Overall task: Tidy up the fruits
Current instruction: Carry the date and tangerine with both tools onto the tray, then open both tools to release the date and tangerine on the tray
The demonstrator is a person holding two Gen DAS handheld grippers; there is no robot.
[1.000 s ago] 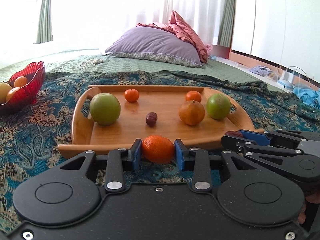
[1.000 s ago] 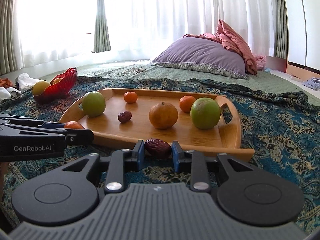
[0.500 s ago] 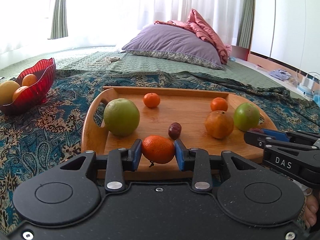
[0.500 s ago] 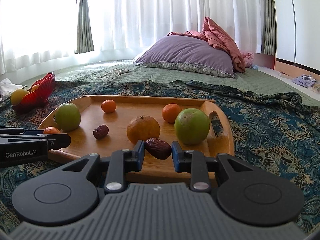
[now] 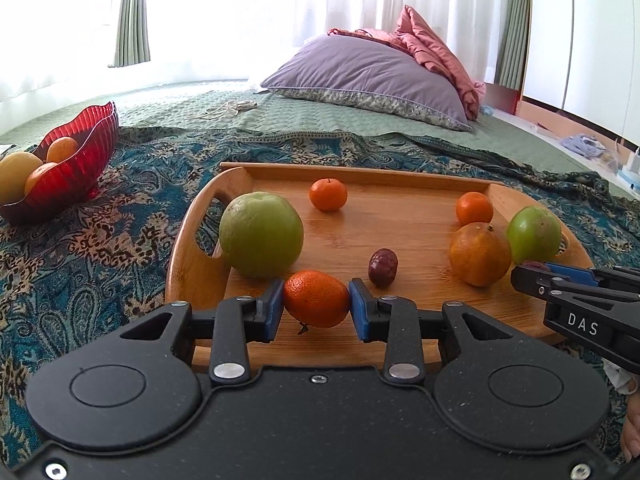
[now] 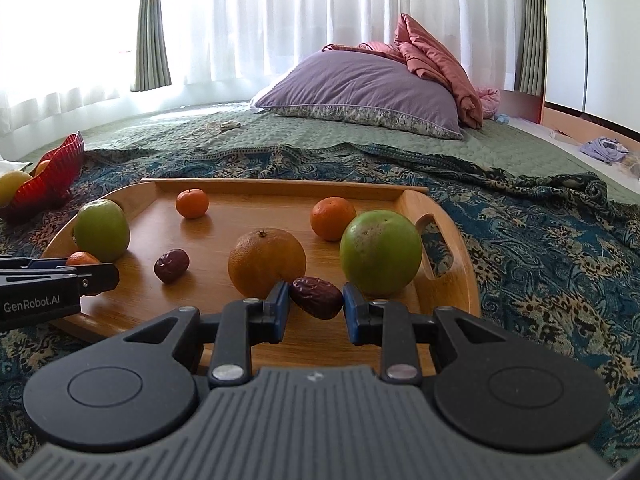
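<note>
At far left we see a red bowl (image 5: 72,168) of fruit on the patterned blanket (image 5: 100,248). Beside it lies our wooden tray (image 5: 188,256) with a green apple (image 5: 260,234). Our left hand-held gripper (image 5: 316,306) is clamped on a mandarin (image 5: 316,298) over the tray's near edge. Our right hand-held gripper (image 6: 316,306) is clamped on a date (image 6: 316,296), just before an orange (image 6: 266,262) and a second green apple (image 6: 380,252).

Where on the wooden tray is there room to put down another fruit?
The wooden tray is barest in the middle, between the far small tangerine, the loose date and the big orange. Its near edge is bare too. The right end is crowded: orange, right tangerine and green apple sit close together.
</note>
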